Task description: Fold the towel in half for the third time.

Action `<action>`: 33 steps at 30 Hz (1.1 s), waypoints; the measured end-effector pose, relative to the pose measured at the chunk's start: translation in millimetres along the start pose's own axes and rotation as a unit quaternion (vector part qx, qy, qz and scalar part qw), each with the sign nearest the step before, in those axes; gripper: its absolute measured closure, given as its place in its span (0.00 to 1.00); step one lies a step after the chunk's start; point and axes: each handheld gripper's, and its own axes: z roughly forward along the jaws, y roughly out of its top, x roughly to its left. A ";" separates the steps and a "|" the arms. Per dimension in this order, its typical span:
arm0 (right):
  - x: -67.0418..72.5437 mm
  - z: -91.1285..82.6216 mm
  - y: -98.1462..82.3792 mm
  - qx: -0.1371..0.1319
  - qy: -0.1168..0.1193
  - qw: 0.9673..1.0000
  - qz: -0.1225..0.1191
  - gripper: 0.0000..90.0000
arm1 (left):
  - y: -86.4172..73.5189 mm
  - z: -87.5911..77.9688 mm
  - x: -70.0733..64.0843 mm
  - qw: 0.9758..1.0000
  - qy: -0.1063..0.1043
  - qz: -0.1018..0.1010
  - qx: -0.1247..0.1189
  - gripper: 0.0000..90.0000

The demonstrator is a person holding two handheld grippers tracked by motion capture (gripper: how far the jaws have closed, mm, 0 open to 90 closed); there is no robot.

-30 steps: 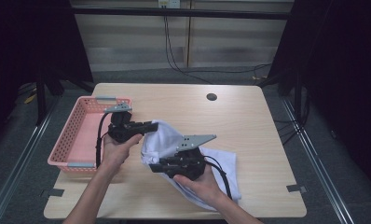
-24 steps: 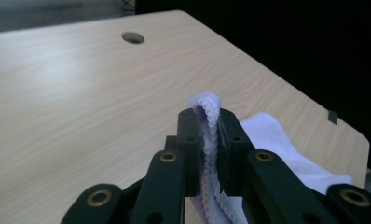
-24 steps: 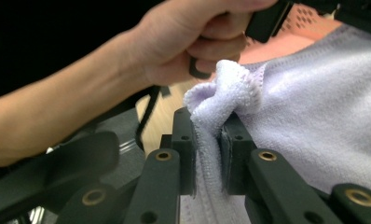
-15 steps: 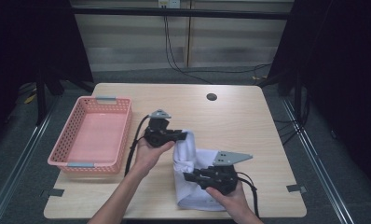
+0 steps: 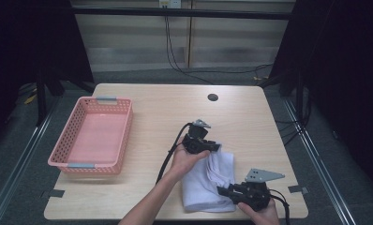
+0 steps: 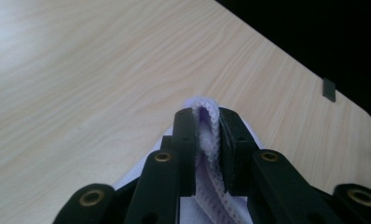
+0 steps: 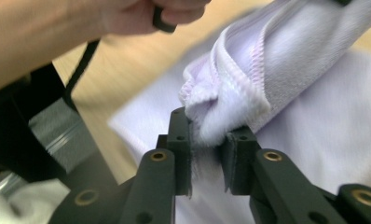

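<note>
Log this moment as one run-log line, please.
left gripper: jaws just opening, white cloth hem between | right gripper: jaws just opening, cloth fold between | pink basket: empty

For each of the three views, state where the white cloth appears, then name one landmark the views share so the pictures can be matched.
High view: the white cloth lies on the table's near right part, between the left gripper and the right gripper.
Left gripper view: its hemmed edge sits between the jaws at bottom centre.
Right gripper view: folds spread across the right half, a bunch between the jaws.
Shared landmark: the light wooden table.
</note>
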 end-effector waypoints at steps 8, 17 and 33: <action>-0.2 -20.8 -8.7 0.021 -0.043 0.999 -0.010 0.48 | 13.3 -1.0 -9.4 0.999 -0.039 -0.007 -0.023 0.60; -26.3 -36.9 26.2 -0.028 -0.087 0.996 0.005 0.34 | 2.4 -43.6 -8.6 0.999 -0.024 0.008 -0.043 0.48; -89.7 58.0 78.9 0.076 -0.154 0.985 -0.018 0.40 | -91.4 -77.9 -21.4 0.999 -0.003 0.043 0.032 0.53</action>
